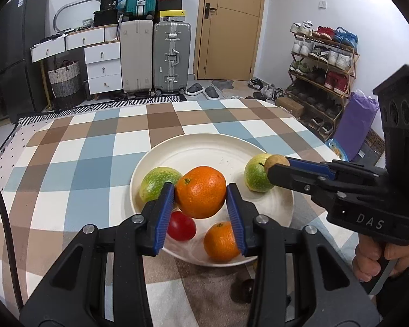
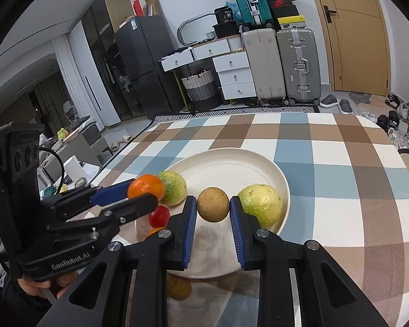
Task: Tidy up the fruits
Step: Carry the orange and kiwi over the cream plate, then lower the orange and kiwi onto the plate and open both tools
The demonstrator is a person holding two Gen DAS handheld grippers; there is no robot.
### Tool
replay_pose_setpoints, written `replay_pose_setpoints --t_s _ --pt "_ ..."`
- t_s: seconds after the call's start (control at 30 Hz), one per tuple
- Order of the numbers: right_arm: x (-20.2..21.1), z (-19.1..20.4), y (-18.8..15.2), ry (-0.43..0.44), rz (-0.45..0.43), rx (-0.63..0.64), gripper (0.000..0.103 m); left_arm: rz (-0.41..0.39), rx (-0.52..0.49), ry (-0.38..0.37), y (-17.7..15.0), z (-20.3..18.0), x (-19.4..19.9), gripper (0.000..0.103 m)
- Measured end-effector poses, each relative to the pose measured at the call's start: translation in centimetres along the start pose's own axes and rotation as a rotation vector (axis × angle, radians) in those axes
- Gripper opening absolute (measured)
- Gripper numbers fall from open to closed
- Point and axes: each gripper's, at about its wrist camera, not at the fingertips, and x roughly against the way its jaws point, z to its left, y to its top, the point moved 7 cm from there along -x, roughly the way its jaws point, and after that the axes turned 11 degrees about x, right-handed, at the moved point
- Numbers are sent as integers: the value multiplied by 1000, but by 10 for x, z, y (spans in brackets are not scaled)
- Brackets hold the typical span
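The large orange (image 1: 200,191) sat clenched between the blue pads of the left gripper (image 1: 200,194), held above the near left part of the cream plate (image 1: 220,141). To its right the small brown fruit (image 2: 213,204) was pinched the same way in the right gripper (image 2: 213,208), also over the plate and nearer its right side. Both fruits are round, so neither has a long axis to align; what matters is what lay under each.

Below the orange rested a red fruit (image 1: 181,226) and a smaller orange (image 1: 220,241) at the near rim, with a green fruit (image 1: 156,184) just behind and left. A yellow-green fruit (image 2: 260,204) lay just right of the brown fruit, by the right rim. The far half of the plate was bare, so a setdown there looked safest; straight down the orange would probably land on the fruit beneath. The plate stood on a checked cloth (image 1: 95,147). Another brown fruit (image 2: 178,287) lay on the cloth near the plate's near edge.
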Motion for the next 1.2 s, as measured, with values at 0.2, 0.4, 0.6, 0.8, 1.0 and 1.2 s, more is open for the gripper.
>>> replay_pose_setpoints --t_s 0.2,0.4,0.6,0.8,1.0,1.2 --pt "-8 -3 -1 11 -15 -43 25 11 3 6 -3 1 -11 36" --pt "-11 -1 -5 -2 -6 -33 25 9 23 4 -5 5 -13 36" --pt "-13 2 -10 -32 14 -5 27 18 14 1 -9 3 -14 36" --pt "2 -7 -3 -77 -58 -23 47 26 19 -2 -11 3 -15 36" --pt "10 -14 -1 -82 -89 -46 68 21 22 -2 -10 4 -10 43" --pt "7 -10 -6 -85 -59 -24 85 14 52 22 -10 14 0 72"
